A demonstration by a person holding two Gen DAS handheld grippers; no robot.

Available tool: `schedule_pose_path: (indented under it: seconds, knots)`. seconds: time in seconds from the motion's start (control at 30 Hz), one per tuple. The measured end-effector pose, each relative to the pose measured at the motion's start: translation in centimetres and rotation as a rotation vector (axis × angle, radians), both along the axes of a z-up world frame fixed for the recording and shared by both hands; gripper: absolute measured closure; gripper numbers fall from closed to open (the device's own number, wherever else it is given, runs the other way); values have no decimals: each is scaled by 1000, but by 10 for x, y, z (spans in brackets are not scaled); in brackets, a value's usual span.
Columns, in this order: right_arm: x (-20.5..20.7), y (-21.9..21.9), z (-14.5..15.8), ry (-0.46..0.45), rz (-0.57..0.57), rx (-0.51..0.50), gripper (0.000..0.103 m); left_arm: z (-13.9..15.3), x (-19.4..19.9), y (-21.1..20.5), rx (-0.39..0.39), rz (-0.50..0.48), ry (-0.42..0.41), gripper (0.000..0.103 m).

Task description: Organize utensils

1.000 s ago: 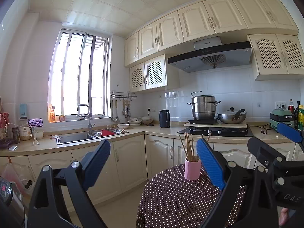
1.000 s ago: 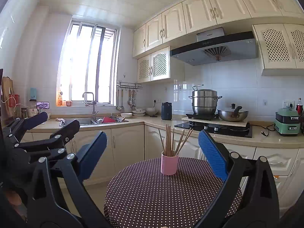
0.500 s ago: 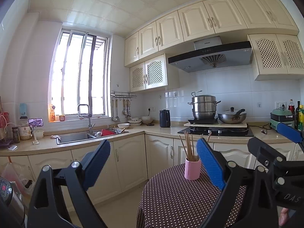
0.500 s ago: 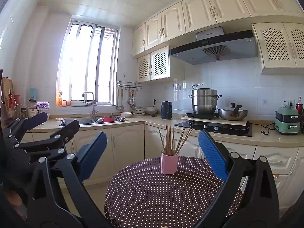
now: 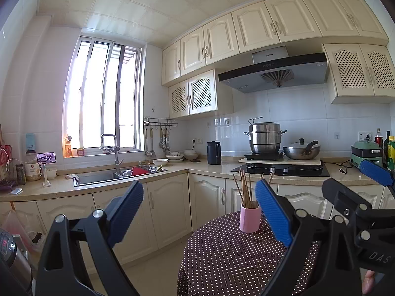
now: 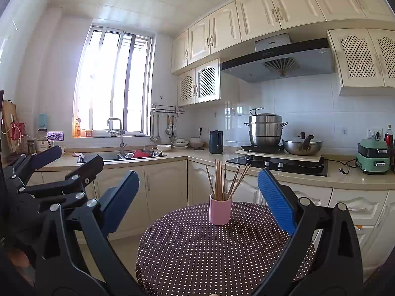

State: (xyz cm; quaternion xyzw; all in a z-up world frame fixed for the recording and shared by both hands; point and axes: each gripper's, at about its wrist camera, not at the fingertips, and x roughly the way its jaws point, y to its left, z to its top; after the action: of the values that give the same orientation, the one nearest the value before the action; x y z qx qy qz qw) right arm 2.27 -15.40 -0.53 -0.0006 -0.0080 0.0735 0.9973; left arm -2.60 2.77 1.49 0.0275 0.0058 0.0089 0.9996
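A pink cup (image 6: 220, 209) stands upright on a round table with a brown dotted cloth (image 6: 209, 251). Several wooden chopsticks (image 6: 222, 180) stick up out of it, fanned apart. In the left wrist view the same pink cup (image 5: 249, 218) with its chopsticks (image 5: 245, 188) sits just left of the right blue pad. My left gripper (image 5: 200, 212) is open and holds nothing, well short of the cup. My right gripper (image 6: 197, 197) is open too, with the cup centred far ahead between its fingers. Each gripper shows at the edge of the other's view.
Cream cabinets and a counter run behind the table, with a sink (image 5: 103, 176), a black kettle (image 6: 216, 141), a steel steamer pot (image 6: 265, 129), a wok (image 6: 302, 145) on the hob and a green appliance (image 6: 372, 156). Tiled floor lies left of the table.
The right wrist view has tipped slightly, so the cup and table sit a little higher in it. The left gripper has barely moved. Both grippers stay open.
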Motion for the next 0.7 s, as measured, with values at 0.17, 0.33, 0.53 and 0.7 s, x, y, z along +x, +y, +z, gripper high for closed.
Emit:
schedule_pose_path:
  seconds: [0.17,0.33,0.53,0.7]
  knots:
    - [-1,0,-1,2,0,1,8,0,0,0,1,1,1,13]
    - [-1,0,-1,2,0,1,8,0,0,-1,-1,2,4,13]
    - [-2,0,-2,4,1,3,8,-1,-1,-1,-1,1,4,13]
    - [-1,0,-1,4,0,2,8,-2,-1,-1,-4,-2,5,13]
